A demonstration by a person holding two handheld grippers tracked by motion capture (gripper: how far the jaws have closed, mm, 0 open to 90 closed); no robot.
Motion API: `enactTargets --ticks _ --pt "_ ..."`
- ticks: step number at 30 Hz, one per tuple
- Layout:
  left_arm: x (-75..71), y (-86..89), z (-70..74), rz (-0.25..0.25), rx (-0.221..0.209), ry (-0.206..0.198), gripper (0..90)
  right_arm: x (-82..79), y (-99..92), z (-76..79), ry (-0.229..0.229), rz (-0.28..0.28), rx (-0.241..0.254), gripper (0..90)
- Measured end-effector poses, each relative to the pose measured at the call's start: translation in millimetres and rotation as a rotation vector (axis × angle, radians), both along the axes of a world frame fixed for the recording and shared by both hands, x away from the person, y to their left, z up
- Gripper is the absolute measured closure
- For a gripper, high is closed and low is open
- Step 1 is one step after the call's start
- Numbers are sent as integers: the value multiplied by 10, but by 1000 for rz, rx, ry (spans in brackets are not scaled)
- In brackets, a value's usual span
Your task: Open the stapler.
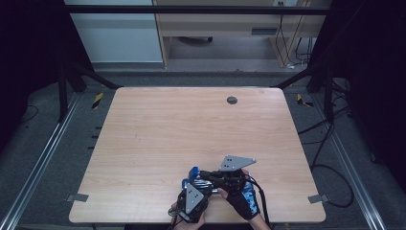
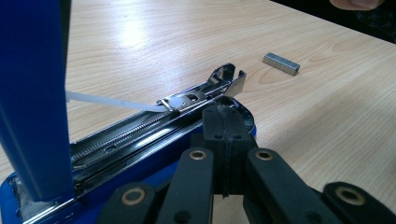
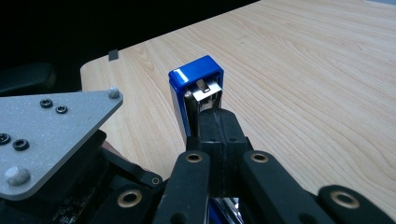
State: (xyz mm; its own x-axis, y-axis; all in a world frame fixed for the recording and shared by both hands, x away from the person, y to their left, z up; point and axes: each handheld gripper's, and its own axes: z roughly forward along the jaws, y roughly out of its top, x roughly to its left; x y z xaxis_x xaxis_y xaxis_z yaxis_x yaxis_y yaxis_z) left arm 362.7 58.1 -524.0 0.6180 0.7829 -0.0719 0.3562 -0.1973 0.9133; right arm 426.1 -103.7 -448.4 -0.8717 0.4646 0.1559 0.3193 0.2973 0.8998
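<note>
two grippers work at the near edge of the table (image 1: 143, 143), at a blue stapler (image 2: 154, 140). stapler lies flipped open: lid up at left, staple channel bare, spring and pusher showing, no strip seen in it. staple strip (image 2: 280, 63) lies loose on the wood, near the stapler's nose. left gripper (image 2: 223, 122) clenched, tips against the stapler base. right gripper (image 3: 217, 125) clenched too, nosing the raised lid; grasp cannot be told. judged: opened, loading and closing remain.
</note>
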Motion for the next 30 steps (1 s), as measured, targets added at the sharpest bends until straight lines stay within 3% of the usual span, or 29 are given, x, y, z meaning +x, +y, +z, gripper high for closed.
enactTargets --ticks 30 --pt "-12 -10 -6 4 5 -11 900 86 200 18 11 47 18 900"
